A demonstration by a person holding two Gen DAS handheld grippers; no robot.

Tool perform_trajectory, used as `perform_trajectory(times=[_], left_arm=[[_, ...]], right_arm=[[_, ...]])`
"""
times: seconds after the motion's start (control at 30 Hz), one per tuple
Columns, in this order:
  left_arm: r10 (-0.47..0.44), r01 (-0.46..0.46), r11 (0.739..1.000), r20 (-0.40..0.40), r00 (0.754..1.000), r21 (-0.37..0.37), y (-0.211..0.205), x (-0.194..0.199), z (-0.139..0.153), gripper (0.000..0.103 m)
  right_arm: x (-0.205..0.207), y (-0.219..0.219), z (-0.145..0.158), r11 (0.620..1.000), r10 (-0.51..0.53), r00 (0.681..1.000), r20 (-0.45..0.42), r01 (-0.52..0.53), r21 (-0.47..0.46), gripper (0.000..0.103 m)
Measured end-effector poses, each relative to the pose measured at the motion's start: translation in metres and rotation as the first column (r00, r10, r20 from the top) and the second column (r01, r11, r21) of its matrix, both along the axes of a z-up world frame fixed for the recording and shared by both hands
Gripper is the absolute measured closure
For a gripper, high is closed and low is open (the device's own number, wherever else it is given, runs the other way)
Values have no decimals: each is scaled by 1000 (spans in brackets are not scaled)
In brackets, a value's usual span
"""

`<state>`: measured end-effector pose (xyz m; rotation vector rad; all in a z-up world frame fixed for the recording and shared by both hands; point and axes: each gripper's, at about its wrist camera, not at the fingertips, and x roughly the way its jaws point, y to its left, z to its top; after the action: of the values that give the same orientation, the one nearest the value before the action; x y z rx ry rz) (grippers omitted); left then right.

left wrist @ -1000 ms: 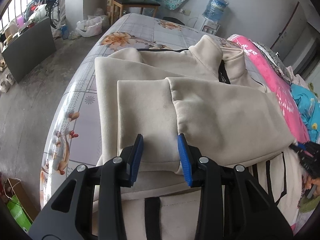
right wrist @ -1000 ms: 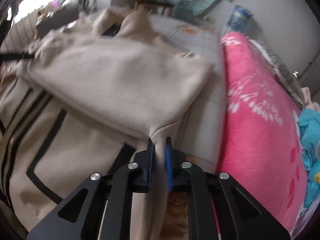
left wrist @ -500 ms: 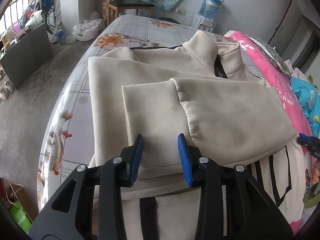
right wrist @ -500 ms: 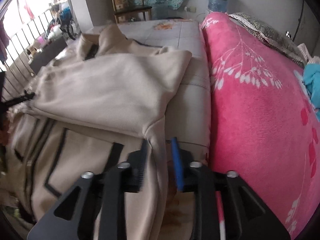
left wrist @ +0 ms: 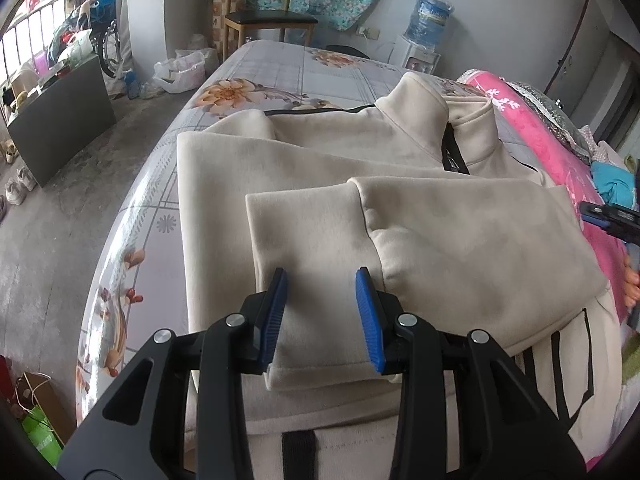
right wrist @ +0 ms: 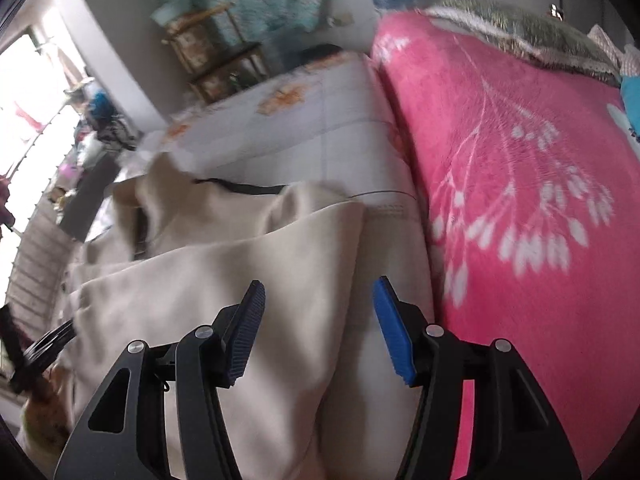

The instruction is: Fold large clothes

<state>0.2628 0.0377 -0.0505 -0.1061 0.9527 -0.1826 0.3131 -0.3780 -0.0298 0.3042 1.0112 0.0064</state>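
A beige zip jacket [left wrist: 340, 152] lies flat on the bed, collar [left wrist: 420, 120] at the far end. Both sleeves are folded across its front. My left gripper [left wrist: 321, 276] hovers open over the left sleeve's cuff [left wrist: 316, 240]; the cuff lies flat under the pads, not pinched. My right gripper [right wrist: 320, 284] is over the jacket's right edge [right wrist: 340, 248], its jaws opening. Cloth lies beneath them but nothing is pinched. The right gripper [left wrist: 608, 216] also shows at the right edge of the left wrist view.
The bed has a floral sheet [left wrist: 280, 76]. A pink blanket [right wrist: 520, 160] runs along its right side. A beige garment with black stripes [left wrist: 560, 360] lies under the jacket's near end. Bare floor, a grey board [left wrist: 60, 120] and a chair [left wrist: 268, 20] are on the left.
My right gripper let go of the folded sleeve's corner, spread its jaws and swung along the jacket's right edge toward the collar, rolling as it went. The left gripper stayed put.
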Motion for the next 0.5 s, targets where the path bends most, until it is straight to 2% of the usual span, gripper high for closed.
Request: perform_trajectory(times=[0.07,0.1,0.17,0.23,0.37,0.43,0.5], left_arm=[[-3,3,1000,6,1000,4,0,1,0,69],[-6,6,1000,8,1000,8,0,1,0,69],[-10,10,1000,11,1000,7,1,2,0,69],[-7,6,1000,16,1000,5,2,4,-1,69],[-9,9,1000,30,1000,21,0,5,-1,69],[-15,13,999,35,999,38,-2,4,-2,69],[-19,17,999,33,999,40,-2,4,-1,69]], right_arm=[[7,0,-6,1000,-8,1000,5,8,4,89],[5,-2,-3,999,-19,999,38,18,30,94],[-2,-6,8,998,-35,991,125,29,57,97],[-8,-12,10,996,-58,984,170,46,70,97],[0,-23,-19,991,-101,991,87,92,97,97],[-1,-26,-19,988,-110,990,87,99,122,97],[-4,-24,-10,988,-124,988,89,115,103,96]])
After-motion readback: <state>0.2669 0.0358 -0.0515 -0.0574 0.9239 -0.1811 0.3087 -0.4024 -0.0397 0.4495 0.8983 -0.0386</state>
